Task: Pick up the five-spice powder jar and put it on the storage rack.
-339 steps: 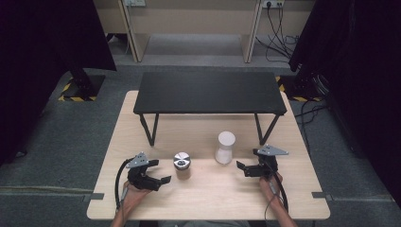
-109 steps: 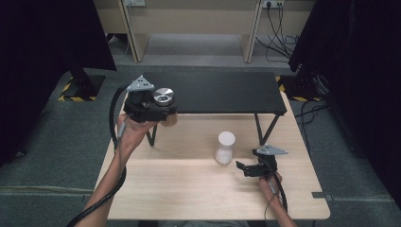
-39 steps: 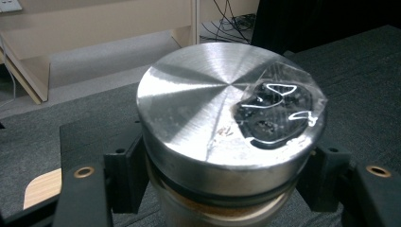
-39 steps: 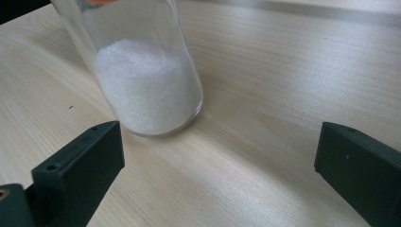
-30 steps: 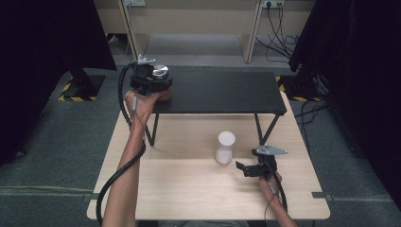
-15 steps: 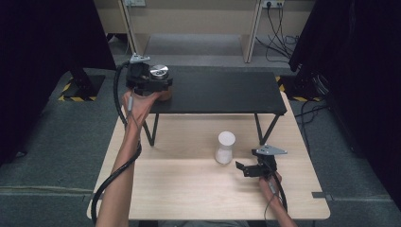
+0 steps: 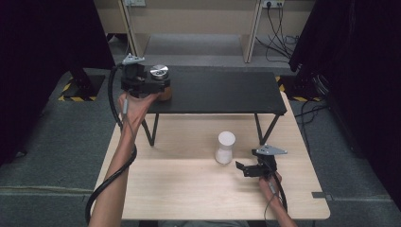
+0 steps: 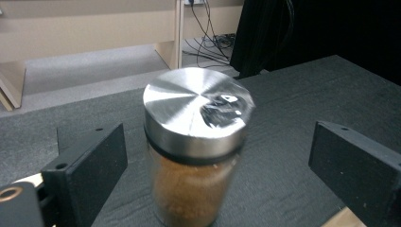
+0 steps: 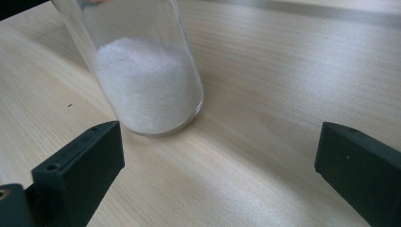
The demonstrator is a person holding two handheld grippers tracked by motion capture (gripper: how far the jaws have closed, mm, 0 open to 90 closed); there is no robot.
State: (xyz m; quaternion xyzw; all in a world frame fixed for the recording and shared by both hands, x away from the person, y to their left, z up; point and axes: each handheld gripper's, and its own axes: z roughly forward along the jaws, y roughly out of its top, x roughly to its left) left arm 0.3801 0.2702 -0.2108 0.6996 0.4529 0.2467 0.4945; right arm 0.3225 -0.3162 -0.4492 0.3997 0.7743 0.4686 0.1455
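Note:
A glass jar of brown powder with a steel lid stands on the left end of the black raised shelf. My left gripper is around it. In the left gripper view the jar sits between the jaws of the left gripper, with a gap on each side, so this gripper is open. A white-capped jar of white powder stands on the wooden table. My right gripper rests open just right of it. In the right gripper view the white jar stands ahead of the right gripper.
The shelf stands on thin black legs at the back half of the wooden table. A thick cable trails from the left gripper along the forearm. Dark curtains flank both sides. Grey floor lies beyond.
The left gripper has carried the brown jar from the wooden table up to the shelf's left end. Its jaws now stand apart from the jar. The right gripper has not moved.

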